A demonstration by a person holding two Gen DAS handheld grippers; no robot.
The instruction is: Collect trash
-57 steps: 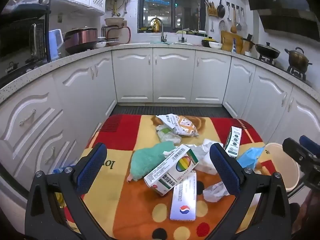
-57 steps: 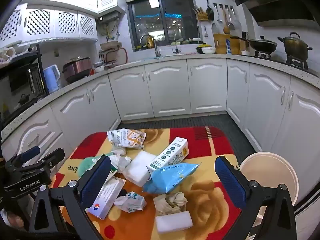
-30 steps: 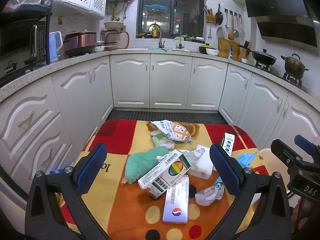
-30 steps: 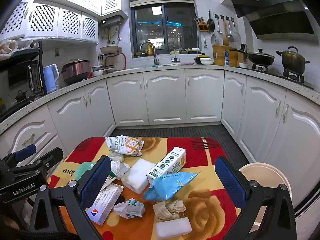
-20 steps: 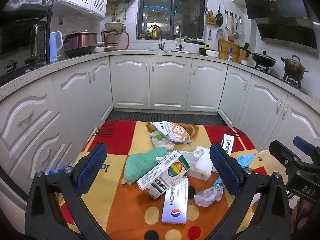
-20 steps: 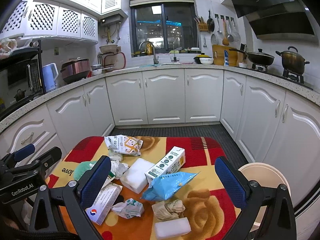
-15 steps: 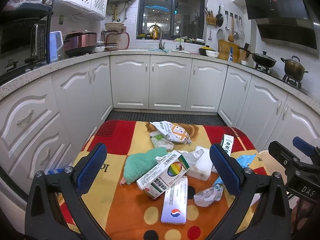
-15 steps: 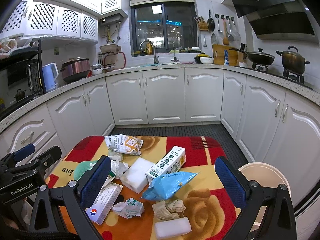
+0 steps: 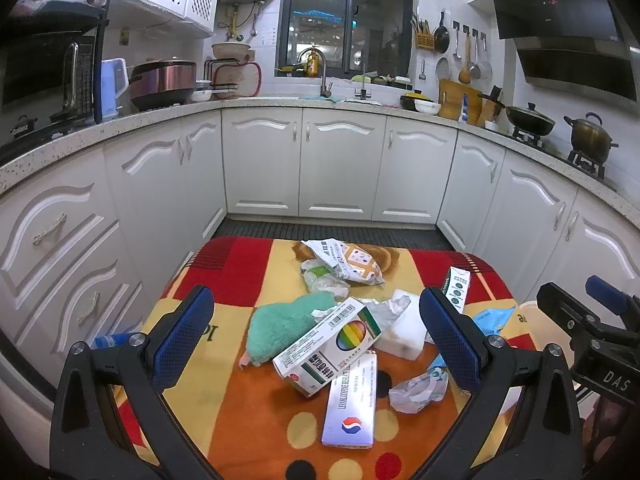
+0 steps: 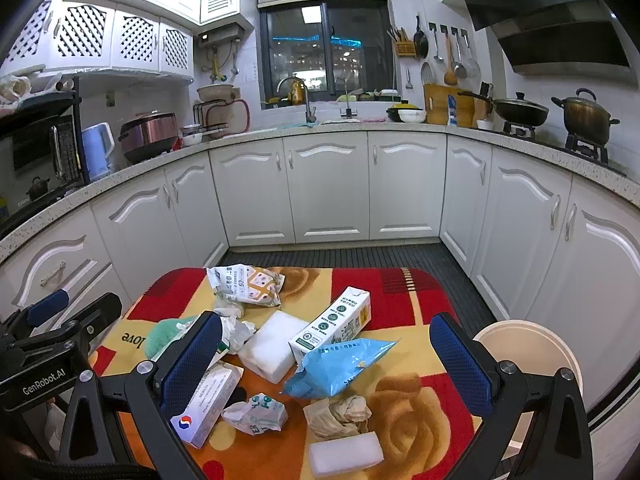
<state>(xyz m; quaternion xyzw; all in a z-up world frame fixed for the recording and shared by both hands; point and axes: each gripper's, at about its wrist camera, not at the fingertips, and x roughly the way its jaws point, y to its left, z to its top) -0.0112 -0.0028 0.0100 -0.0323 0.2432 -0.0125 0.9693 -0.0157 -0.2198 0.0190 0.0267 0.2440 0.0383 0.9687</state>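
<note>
Trash lies scattered on a small table with a red, yellow and orange cloth (image 9: 248,416). In the left wrist view I see a rainbow-print box (image 9: 328,346), a white flat box (image 9: 352,402), a green cloth (image 9: 286,322), a snack bag (image 9: 344,262), a white foam block (image 9: 402,334) and a crumpled wrapper (image 9: 418,390). The right wrist view shows a milk carton (image 10: 334,328), a blue bag (image 10: 340,366), crumpled brown paper (image 10: 340,414) and a white block (image 10: 346,452). My left gripper (image 9: 316,328) and my right gripper (image 10: 326,356) are open, empty, above the table's near side.
A cream round bin (image 10: 528,350) stands on the floor right of the table. White kitchen cabinets (image 9: 340,168) curve around the room behind a dark floor mat (image 9: 332,232). Each gripper shows at the edge of the other's view.
Both grippers have drawn back and risen slightly, so the table sits lower and smaller in view. Nothing on the table has moved. Both grippers stay open.
</note>
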